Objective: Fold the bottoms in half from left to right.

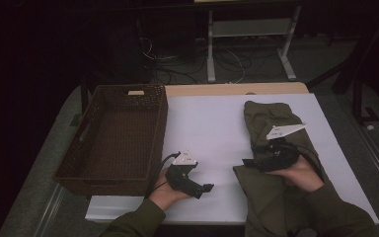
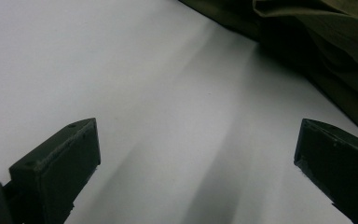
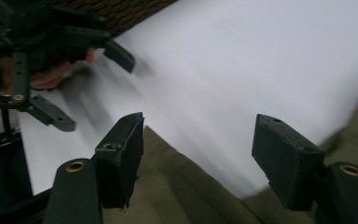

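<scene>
Olive garment [image 3: 186,196] beneath parted right fingers [image 3: 121,154]

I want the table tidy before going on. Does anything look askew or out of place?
The olive garment lies rumpled along the right side of the white table, its near end hanging over the front edge. The brown wicker basket juts past the table's left edge. Nothing looks spilled or damaged.

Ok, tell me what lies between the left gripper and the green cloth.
Nothing: in the high view only bare white table separates the left gripper from the green cloth. The left gripper view shows the same bare stretch ahead of its open jaws.
</scene>
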{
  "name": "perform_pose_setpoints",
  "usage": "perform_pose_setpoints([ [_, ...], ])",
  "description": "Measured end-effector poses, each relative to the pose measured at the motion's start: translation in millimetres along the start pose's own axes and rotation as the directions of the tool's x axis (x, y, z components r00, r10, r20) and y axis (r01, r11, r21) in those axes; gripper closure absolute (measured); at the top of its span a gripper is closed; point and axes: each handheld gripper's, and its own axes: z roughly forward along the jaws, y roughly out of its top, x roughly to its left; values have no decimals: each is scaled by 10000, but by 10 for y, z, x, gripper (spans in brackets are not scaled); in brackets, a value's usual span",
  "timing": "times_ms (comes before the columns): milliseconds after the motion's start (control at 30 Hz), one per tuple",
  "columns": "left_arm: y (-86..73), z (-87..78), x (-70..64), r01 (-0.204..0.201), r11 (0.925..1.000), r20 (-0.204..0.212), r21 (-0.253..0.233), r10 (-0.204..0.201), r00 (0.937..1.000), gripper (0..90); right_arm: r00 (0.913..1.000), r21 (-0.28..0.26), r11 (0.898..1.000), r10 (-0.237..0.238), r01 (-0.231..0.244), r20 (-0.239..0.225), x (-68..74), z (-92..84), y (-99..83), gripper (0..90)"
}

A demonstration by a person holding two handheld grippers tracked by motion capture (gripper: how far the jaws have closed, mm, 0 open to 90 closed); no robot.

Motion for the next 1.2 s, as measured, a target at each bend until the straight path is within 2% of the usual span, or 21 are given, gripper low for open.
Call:
perform_pose_setpoints([
  [33,-1,1,0,21,10000,0,-4,-21,10000,0,9999,98,9999,-105,106,-132,52,41,17,324],
  [267,1,5,-1,23,10000,19,-12,-23,10000,0,9989,371,9990,-251,266,-384,178,185,64,299],
  [567,0,-9,6,34,10000,-7,-46,-34,10000,0,9970,1029,9919,-710,739,-313,298,359,74,281],
  [600,0,-4,4,28,10000,-9,-32,-28,10000,0,9963,1262,9884,-822,849,-265,311,390,58,281],
  [733,0,-2,-1,31,10000,-5,-22,-31,10000,0,9954,1606,9824,-932,952,-201,314,420,39,293],
  [767,-1,-3,1,43,10000,-7,-35,-43,10000,0,9950,1797,9786,-983,999,-178,310,434,26,324],
  [1000,0,-10,1,35,10000,-18,-47,-35,10000,0,9938,2163,9706,-1105,1056,104,303,445,3,512],
  [1100,0,-6,0,17,10000,-13,-18,-17,10000,0,9920,2293,9665,-1236,1149,238,291,444,-6,622],
  [1133,0,-6,0,17,10000,-13,-18,-17,10000,0,9920,2293,9665,-1236,1149,238,291,444,-6,622],
  [1167,-1,-7,3,19,10000,-19,-22,-19,10000,0,9924,2351,9653,-1216,1140,181,276,440,-9,688],
  [1200,-1,-7,3,19,10000,-19,-22,-19,10000,0,9923,2375,9646,-1223,1147,176,273,439,-10,718],
])
